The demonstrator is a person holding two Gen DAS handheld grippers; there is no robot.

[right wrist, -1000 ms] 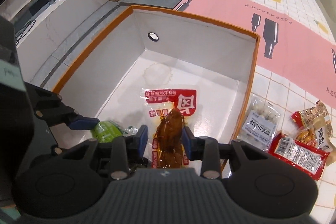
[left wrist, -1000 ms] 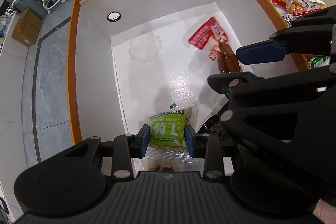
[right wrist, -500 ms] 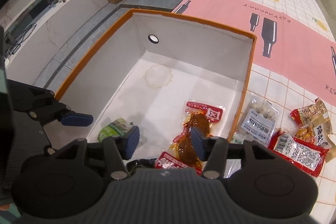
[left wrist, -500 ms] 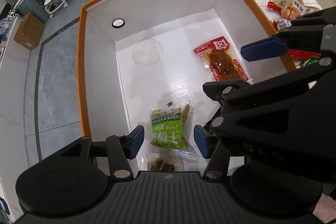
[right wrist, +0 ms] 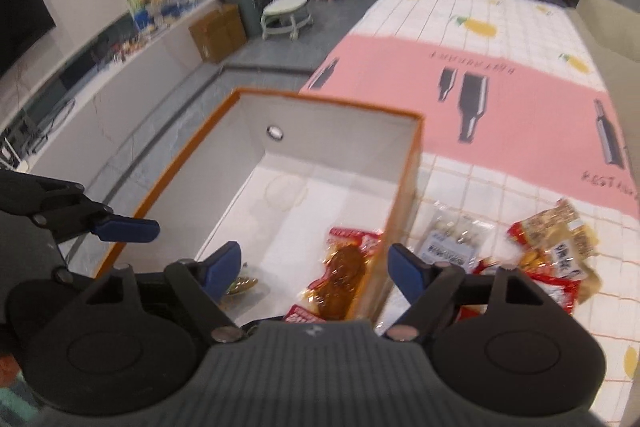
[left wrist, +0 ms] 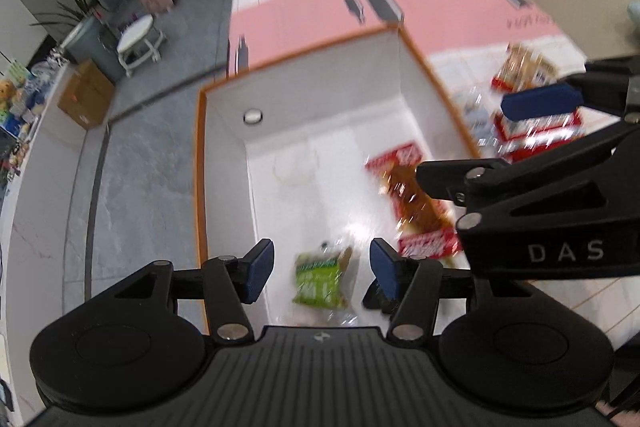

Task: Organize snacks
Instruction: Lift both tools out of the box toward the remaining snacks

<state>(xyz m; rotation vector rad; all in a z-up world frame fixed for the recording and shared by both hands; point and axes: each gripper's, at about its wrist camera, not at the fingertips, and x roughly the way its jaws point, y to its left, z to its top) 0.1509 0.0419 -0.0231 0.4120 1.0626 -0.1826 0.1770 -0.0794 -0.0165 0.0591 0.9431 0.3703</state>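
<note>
A white box with an orange rim (left wrist: 296,55) stands on the table. On its floor lies a green raisin packet (left wrist: 318,285). My left gripper (left wrist: 322,267) hangs above it, open, with nothing pressed between its pads. A red packet of brown meat (right wrist: 344,271) lies by the box's right wall, also seen as the red packet (left wrist: 412,199) in the left wrist view. My right gripper (right wrist: 314,267) is above it with its jaws opening and nothing held between them. Each gripper's blue fingertip shows at the edge of the other's view.
Right of the box, loose snacks lie on the pink and white tablecloth (right wrist: 520,99): a white packet (right wrist: 448,243) and red packets (right wrist: 552,247). Left of the box is grey floor with a stool (right wrist: 286,13) and a cardboard carton (right wrist: 218,33).
Both grippers let go of their packets, opened and rose out of the box. The green packet and the red meat packet now lie on the box floor.
</note>
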